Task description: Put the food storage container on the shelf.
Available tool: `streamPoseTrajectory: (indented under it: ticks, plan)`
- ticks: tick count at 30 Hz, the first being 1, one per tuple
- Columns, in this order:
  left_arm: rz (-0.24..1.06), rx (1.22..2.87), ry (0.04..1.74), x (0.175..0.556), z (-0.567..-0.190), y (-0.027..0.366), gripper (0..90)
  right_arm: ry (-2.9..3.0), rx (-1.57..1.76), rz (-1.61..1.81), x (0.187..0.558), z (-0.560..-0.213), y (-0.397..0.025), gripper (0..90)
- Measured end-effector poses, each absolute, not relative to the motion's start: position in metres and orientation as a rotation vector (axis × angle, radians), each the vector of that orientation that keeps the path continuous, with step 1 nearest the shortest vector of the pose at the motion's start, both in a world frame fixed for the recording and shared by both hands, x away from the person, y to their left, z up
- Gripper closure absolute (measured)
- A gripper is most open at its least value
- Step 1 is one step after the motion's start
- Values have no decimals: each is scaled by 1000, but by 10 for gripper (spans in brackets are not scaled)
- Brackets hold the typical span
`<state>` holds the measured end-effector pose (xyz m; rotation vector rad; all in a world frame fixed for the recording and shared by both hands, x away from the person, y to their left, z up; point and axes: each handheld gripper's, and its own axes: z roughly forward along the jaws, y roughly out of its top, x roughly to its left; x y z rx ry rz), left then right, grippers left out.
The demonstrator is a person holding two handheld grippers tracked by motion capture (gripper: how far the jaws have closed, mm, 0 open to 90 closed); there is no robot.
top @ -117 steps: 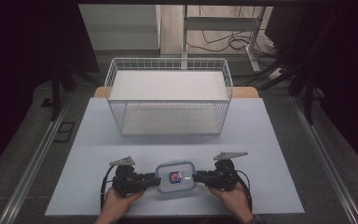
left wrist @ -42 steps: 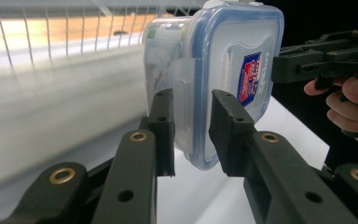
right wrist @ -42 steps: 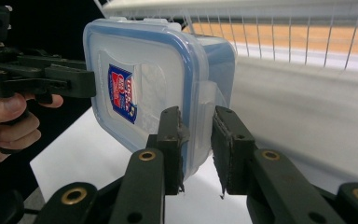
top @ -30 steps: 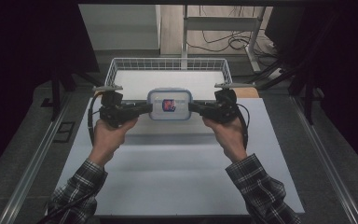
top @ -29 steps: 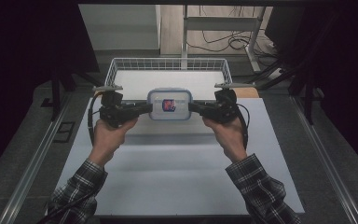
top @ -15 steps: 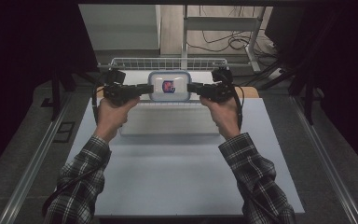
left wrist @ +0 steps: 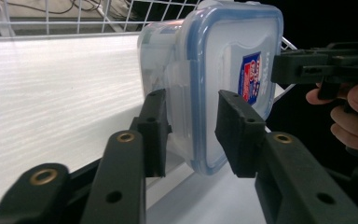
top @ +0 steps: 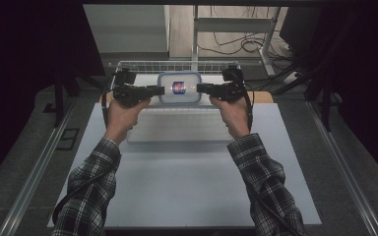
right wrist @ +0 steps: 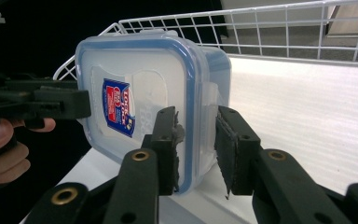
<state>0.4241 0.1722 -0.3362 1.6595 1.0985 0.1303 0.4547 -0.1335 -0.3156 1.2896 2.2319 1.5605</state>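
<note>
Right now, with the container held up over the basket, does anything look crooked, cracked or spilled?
Nothing stands out. The container hangs level between the left gripper and the right gripper, each clamped on a side latch. Its blue-rimmed lid sits closed, with no crack or spill visible. The wire basket below looks square on the table.

Translucent, smooth, glossy plastic box with blue-rimmed lid [left wrist: 223,70]; matt black plastic jaws with 2 brass-coloured rivets; white-coated wire basket [right wrist: 279,28]; matt white tabletop [top: 187,182]; plaid cloth sleeves.
</note>
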Motion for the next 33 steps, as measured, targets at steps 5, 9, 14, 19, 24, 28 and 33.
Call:
streamPoseTrajectory:
  ticks: [5,9,14,19,24,28,33]
  plan:
    - [153,1657,1096,427,-338,170,590,2234,1285,1547,459,-317,-130,640]
    - [152,1656,1094,430,-340,170,577,2238,1279,1545,461,-317,-130,626]
    - [141,1659,1112,433,-343,169,568,2238,1273,1530,463,-318,-129,599]
    - [137,1666,1107,436,-345,167,550,2240,1267,1489,465,-318,-128,563]
    - [182,1684,1118,438,-342,165,514,2239,1263,1465,467,-320,-122,518]
    - [213,1683,1140,442,-338,166,477,2221,1255,1437,468,-319,-120,502]
    - [264,1692,1165,447,-335,165,444,2204,1259,1438,470,-318,-118,498]
